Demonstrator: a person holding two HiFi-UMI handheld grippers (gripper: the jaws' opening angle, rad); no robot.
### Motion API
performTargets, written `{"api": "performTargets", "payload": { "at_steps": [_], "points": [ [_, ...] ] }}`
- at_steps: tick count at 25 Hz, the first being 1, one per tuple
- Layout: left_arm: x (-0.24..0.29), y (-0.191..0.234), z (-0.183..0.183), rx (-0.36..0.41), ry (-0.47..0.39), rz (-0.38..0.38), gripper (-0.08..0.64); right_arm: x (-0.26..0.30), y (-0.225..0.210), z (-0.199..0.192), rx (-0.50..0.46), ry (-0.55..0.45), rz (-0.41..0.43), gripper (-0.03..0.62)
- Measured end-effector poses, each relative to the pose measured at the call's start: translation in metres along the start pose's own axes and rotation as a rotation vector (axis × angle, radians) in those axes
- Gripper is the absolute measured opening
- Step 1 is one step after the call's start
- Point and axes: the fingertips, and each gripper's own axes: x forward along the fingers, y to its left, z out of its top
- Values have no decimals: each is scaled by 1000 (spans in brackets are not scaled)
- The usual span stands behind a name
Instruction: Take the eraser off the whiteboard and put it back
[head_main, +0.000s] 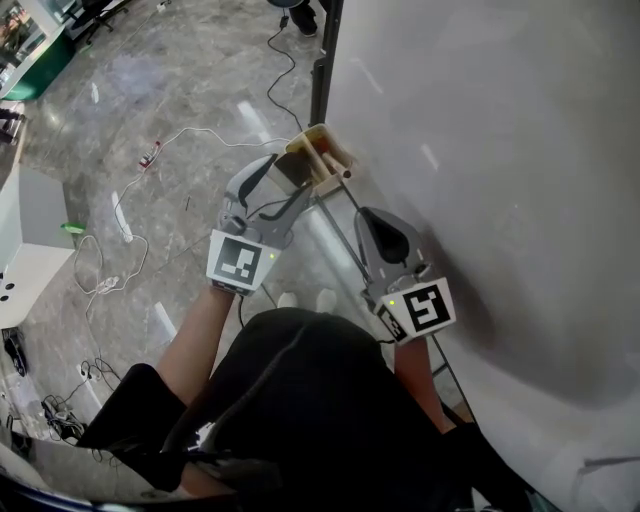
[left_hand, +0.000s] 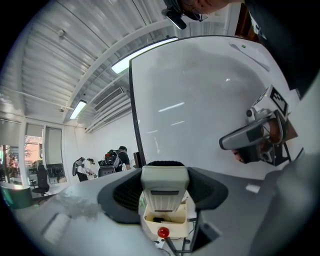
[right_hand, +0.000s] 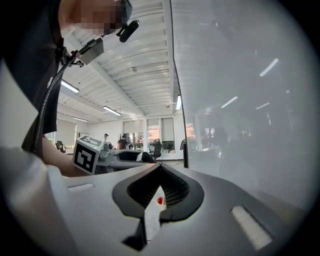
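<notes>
Beside the whiteboard (head_main: 520, 150), the left gripper (left_hand: 161, 166) fingers (left_hand: 125, 192) grasp the seemingly light, stiff eraser (left_hand: 165, 187) by its sides; right gripper (right_hand: 160, 170) clenched, empty.

The grey, glossy stone floor (head_main: 190, 90) carries loose wiring. A white cable (head_main: 200, 135) loops across it, a black cable (head_main: 285, 60) snakes toward the whiteboard's dark post, and a white power strip (head_main: 105, 285) lies near the left. The whiteboard (head_main: 500, 150) stands on this floor, its face bare. A small wooden tray (head_main: 322, 155) is fixed at its edge, with a dark marker (left_hand: 161, 219) lying inside.
</notes>
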Motion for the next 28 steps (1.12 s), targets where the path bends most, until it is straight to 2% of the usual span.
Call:
{"api": "performTargets", "payload": {
  "at_steps": [15, 23, 28],
  "points": [
    [-27, 3, 18, 31, -45, 41, 276, 8, 0, -3, -1, -17, 39, 9],
    [-32, 7, 25, 5, -58, 61, 276, 6, -1, -2, -1, -19, 39, 9],
    [-35, 1, 7, 14, -54, 40, 276, 4, -1, -2, -2, -21, 36, 9]
  ]
}}
